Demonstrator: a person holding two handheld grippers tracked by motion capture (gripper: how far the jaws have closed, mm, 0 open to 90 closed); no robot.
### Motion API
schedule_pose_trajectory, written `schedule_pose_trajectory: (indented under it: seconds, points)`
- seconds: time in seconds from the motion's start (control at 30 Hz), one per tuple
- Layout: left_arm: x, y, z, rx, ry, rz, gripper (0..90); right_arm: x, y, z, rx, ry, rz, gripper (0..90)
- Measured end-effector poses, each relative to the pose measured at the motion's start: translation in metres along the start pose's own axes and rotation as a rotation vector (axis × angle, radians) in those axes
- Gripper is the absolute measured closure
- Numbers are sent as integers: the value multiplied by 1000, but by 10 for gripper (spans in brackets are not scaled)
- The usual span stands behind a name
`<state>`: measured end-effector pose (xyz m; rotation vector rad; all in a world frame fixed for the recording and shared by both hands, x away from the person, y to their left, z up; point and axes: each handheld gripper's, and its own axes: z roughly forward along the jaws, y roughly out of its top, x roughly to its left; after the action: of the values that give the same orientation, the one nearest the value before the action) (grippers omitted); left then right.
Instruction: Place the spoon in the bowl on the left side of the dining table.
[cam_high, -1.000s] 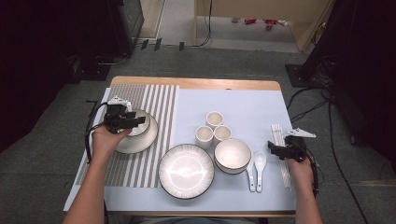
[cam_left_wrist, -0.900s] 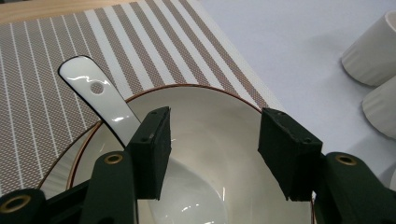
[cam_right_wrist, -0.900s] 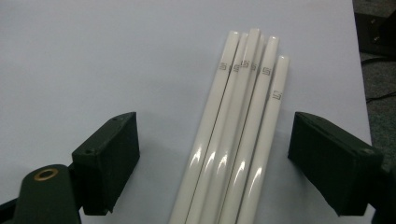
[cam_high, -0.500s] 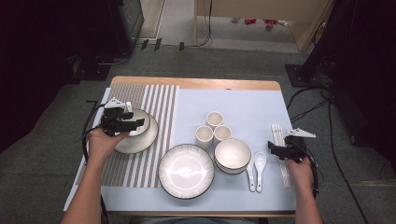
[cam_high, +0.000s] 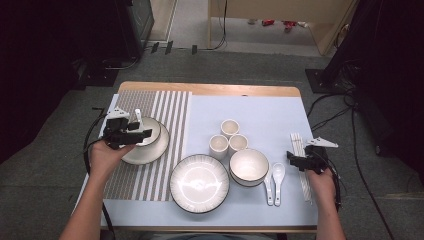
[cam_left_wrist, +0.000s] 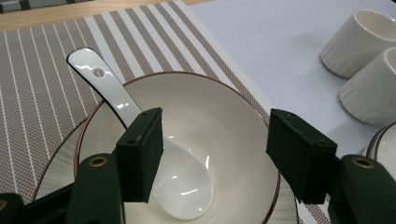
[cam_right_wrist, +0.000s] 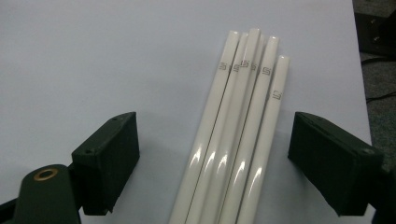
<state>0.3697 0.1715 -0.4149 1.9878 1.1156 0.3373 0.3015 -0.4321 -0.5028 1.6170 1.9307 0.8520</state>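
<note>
On the striped placemat (cam_high: 165, 107), a cream bowl (cam_left_wrist: 224, 116) with a brown rim (cam_high: 152, 131) sits on a plate (cam_high: 150, 150). A white spoon (cam_left_wrist: 116, 95) lies in it, scoop at the bottom and handle over the far rim. My left gripper (cam_left_wrist: 217, 140) (cam_high: 142, 130) hovers over the bowl. Its jaws have just been opening and stand open, their pads clear of the spoon. My right gripper (cam_right_wrist: 219, 144) (cam_high: 294, 159) is open, its jaws on either side of a bundle of white chopsticks (cam_right_wrist: 233, 140) (cam_high: 301, 175) without touching them.
On the blue mat (cam_high: 260, 110) stand three small cups (cam_high: 229, 128), a second bowl (cam_high: 248, 167), a large plate (cam_high: 199, 182) and two white spoons (cam_high: 274, 180). The table's wooden far edge (cam_high: 210, 89) runs behind them.
My left gripper has drawn back a little to the left from the bowl. The right hand has kept still.
</note>
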Motion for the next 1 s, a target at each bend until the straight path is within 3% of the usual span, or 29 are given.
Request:
schedule_pose_trajectory:
  seconds: [0.13,0.3,0.43,0.8,0.9,1.0]
  points:
    - [-2,-3,-1,15,2,8,356,0,0,0,0,0,1,160]
    - [-5,-5,-5,-12,-19,-2,356,0,0,0,0,0,0,160]
    - [-9,-7,-7,-2,-25,6,342,0,0,0,0,0,0,159]
    - [-9,-14,-15,5,-63,-14,292,0,0,0,0,-1,1,159]
    - [-8,-16,-16,-1,-80,-37,289,0,0,0,0,-1,1,160]
    - [-10,-17,-16,11,-95,-30,289,0,0,0,-1,-1,1,160]
